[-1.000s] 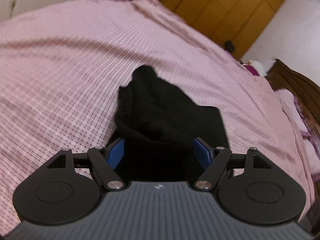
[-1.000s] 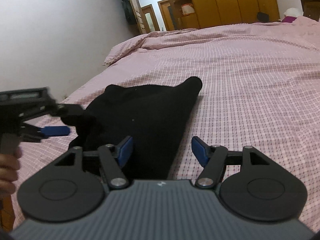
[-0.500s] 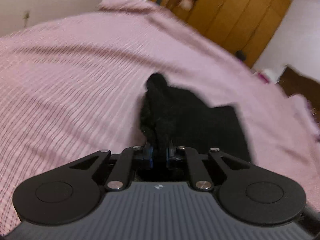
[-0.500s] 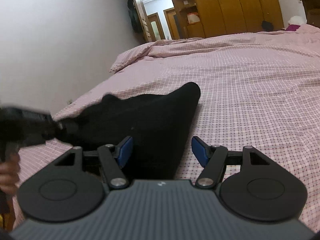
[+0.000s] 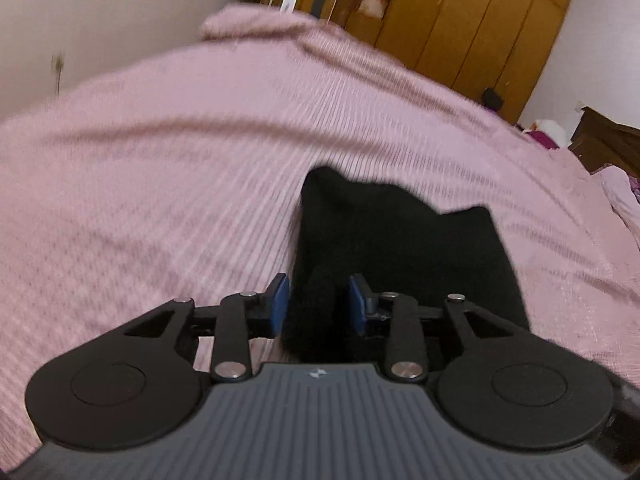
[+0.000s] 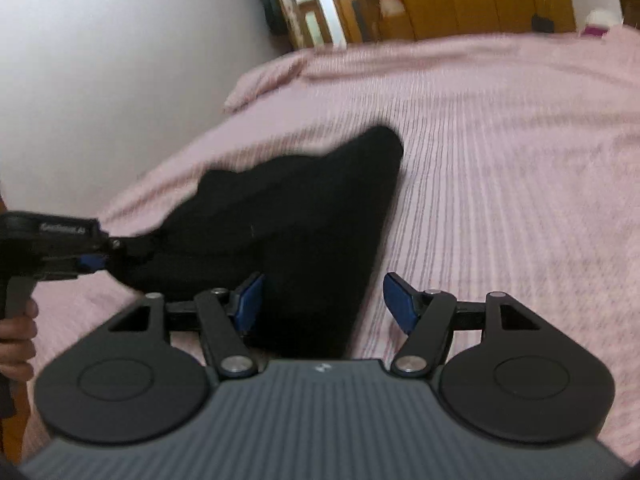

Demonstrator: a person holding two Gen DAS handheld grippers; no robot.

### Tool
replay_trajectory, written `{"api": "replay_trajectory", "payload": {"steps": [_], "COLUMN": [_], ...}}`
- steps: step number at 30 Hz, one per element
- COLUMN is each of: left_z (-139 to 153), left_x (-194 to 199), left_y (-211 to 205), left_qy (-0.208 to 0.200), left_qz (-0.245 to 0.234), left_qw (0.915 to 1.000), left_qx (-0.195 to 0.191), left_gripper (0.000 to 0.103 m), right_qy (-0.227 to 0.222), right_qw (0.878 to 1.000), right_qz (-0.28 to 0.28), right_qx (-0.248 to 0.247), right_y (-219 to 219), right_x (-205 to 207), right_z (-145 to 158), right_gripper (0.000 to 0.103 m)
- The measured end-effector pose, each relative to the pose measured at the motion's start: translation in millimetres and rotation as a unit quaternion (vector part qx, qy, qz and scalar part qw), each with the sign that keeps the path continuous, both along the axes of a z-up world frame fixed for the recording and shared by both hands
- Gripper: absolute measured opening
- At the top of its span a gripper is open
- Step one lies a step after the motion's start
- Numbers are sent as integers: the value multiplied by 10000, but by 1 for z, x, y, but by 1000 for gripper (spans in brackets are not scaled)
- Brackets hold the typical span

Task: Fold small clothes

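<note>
A small black garment (image 5: 400,248) lies on the pink checked bedspread (image 5: 160,160). In the left wrist view my left gripper (image 5: 318,304) has its blue pads partly apart, with a bunched edge of the garment between them. In the right wrist view the garment (image 6: 304,216) spreads as a dark wedge. My right gripper (image 6: 324,300) is open, its left pad over the garment's near edge, its right pad over bare bedspread (image 6: 500,168). The left gripper (image 6: 92,260) shows at the far left, at the garment's left corner.
A white wall (image 6: 120,60) runs along the bed's left side. Wooden wardrobes (image 5: 460,28) and a doorway (image 6: 316,12) stand beyond the bed's far end. A dark wooden headboard (image 5: 608,144) is at the right. A hand (image 6: 16,340) holds the left gripper's handle.
The left gripper closed on the garment's edge half a second ago and has now opened partway around it. The garment has been pulled flatter. The right gripper stayed open.
</note>
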State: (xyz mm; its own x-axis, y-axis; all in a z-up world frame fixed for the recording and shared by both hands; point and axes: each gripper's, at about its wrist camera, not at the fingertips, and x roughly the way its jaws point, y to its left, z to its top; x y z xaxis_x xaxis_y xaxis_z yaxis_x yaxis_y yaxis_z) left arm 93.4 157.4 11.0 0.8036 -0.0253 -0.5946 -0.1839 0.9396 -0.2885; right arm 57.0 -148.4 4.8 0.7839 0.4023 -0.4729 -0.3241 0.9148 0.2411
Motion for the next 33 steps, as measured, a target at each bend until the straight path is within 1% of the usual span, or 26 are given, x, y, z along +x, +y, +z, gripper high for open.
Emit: {"api": "replay_trajectory", "payload": {"steps": [2, 4, 6, 7, 11, 13, 15, 16, 17, 18, 20, 23, 28, 31, 33], "left_z": [10, 17, 17, 15, -3, -17, -28, -33, -36, -38, -38, -31, -16, -11, -10], "left_x": [6, 16, 30, 36, 67, 77, 84, 87, 88, 89, 88, 83, 71, 64, 62], "left_y": [-5, -12, -18, -20, -26, -24, -19, -15, -10, -5, 3, 8, 9, 6, 5], "left_qy": [-157, -223, -297, -268, -41, 163, 299, 352, 375, 394, 423, 493, 582, 609, 625], "left_qz": [-72, -134, -258, -286, -309, -232, -120, -38, 0, 28, 34, 18, -106, -273, -368], "left_qw": [9998, 9995, 9989, 9988, 9986, 9980, 9978, 9978, 9979, 9983, 9988, 9986, 9982, 9977, 9973], "left_qx": [115, 183, 265, 308, 432, 561, 575, 567, 524, 426, 253, 181, 78, 80, 64], "left_gripper": [40, 40, 40, 40, 41, 41, 41, 47, 51, 55, 57, 62, 78, 82, 84], "right_qy": [-249, -345, -436, -459, -336, -166, 89, 155, 209, 278, 464, 524, 479, 515, 577], "right_qw": [9996, 9992, 9988, 9987, 9994, 9998, 9997, 9996, 9996, 9995, 9988, 9980, 9973, 9965, 9957], "right_qz": [-123, -175, -208, -206, 4, 78, 138, 115, 74, 43, 13, 36, -131, -156, -164], "right_qx": [-30, -10, 59, 78, 23, -79, -196, -225, -199, -112, 164, 338, 543, 644, 701], "right_y": [-1, 0, 2, 4, 19, 27, 34, 35, 35, 33, 27, 19, 8, 1, -4], "right_x": [7, 17, 29, 36, 56, 65, 73, 76, 79, 83, 90, 90, 76, 73, 71], "right_z": [9, 13, 12, 11, 2, -7, -20, -25, -29, -31, -34, -32, -19, -16, -15], "right_gripper": [67, 67, 67, 67, 67, 67, 68, 69, 74, 76, 78, 78, 78, 78, 78]}}
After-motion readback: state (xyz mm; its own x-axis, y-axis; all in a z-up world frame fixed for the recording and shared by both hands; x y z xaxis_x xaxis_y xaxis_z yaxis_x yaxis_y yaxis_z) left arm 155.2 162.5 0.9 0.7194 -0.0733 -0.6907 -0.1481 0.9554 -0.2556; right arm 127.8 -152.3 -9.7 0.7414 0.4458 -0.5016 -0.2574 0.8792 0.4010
